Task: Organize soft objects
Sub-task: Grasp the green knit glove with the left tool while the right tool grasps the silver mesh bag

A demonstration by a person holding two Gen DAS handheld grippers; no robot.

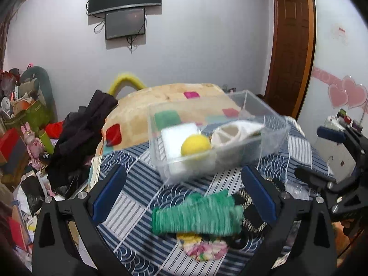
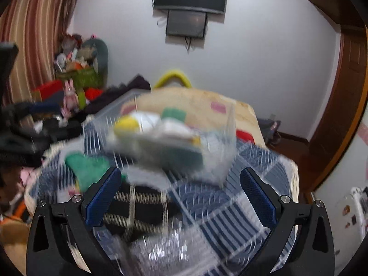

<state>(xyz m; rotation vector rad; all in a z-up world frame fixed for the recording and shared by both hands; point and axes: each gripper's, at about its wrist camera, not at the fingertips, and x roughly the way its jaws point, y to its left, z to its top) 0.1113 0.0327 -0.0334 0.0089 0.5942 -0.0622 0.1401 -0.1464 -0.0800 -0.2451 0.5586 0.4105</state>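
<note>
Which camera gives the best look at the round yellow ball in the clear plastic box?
Left wrist view: the round yellow ball sits sharp inside the clear plastic box. Right wrist view shows only a blurred yellow smear.

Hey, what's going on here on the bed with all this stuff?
A person is sorting soft things into a clear plastic box on a blue patterned bedspread. The box already holds a yellow ball and some white cloth items. Both tools are open and holding nothing: the left tool hangs over a green knitted piece that lies on the bed outside the box, and the right tool points toward the box, though its view is blurred.
</note>
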